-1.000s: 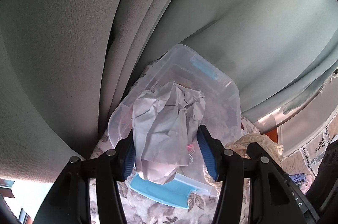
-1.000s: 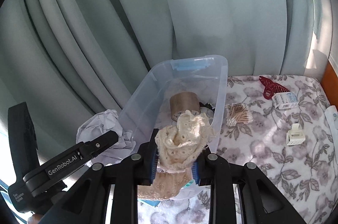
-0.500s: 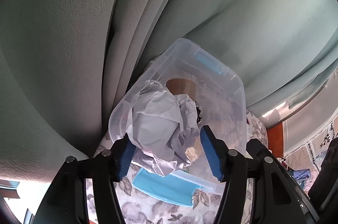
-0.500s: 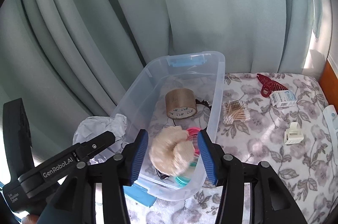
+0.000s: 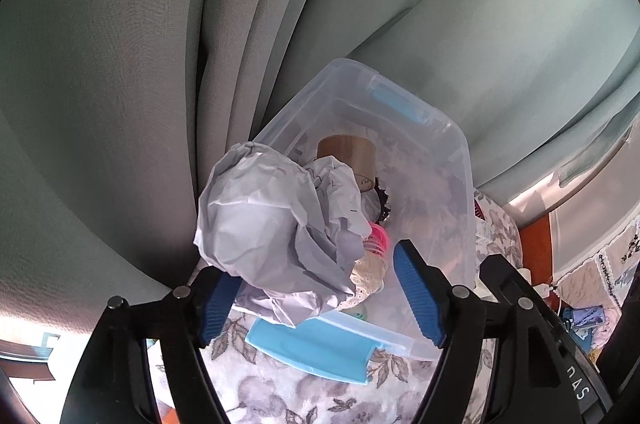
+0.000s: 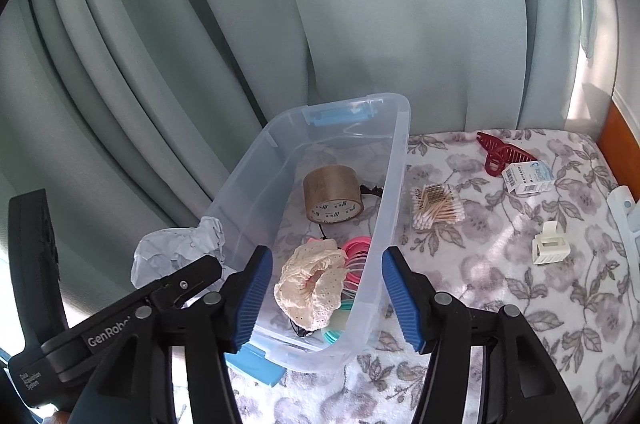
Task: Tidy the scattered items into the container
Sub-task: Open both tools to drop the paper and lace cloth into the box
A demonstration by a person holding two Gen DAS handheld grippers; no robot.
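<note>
A clear plastic bin (image 6: pixel 396 184) stands on the floral cloth against the curtain. My right gripper (image 6: pixel 326 254) hangs over its near end, jaws opening, with nothing pressed between the pads. Below it a cream lace scrunchie (image 6: pixel 312 284) lies in the bin on pink and teal rings (image 6: pixel 356 252). A crumpled white paper ball (image 5: pixel 280 232) rests over the bin's near left rim (image 5: pixel 464 160). My left gripper (image 5: pixel 316 260) is opening around the ball: it leans against the left pad, and the right pad stands apart from it. A brown tape roll (image 6: pixel 332 194) lies further back in the bin.
On the cloth right of the bin lie a pack of cotton swabs (image 6: pixel 438 206), a red hair claw (image 6: pixel 500 152), a small white box (image 6: pixel 528 178) and a white hair clip (image 6: pixel 550 248). Grey-green curtain folds (image 6: pixel 360 4) close in behind and left. A blue latch (image 5: pixel 308 348) juts from the bin's near end.
Both pairs of jaws widened. The scrunchie dropped from the right gripper into the bin. The paper ball came free of the left pads and slumped left over the rim.
</note>
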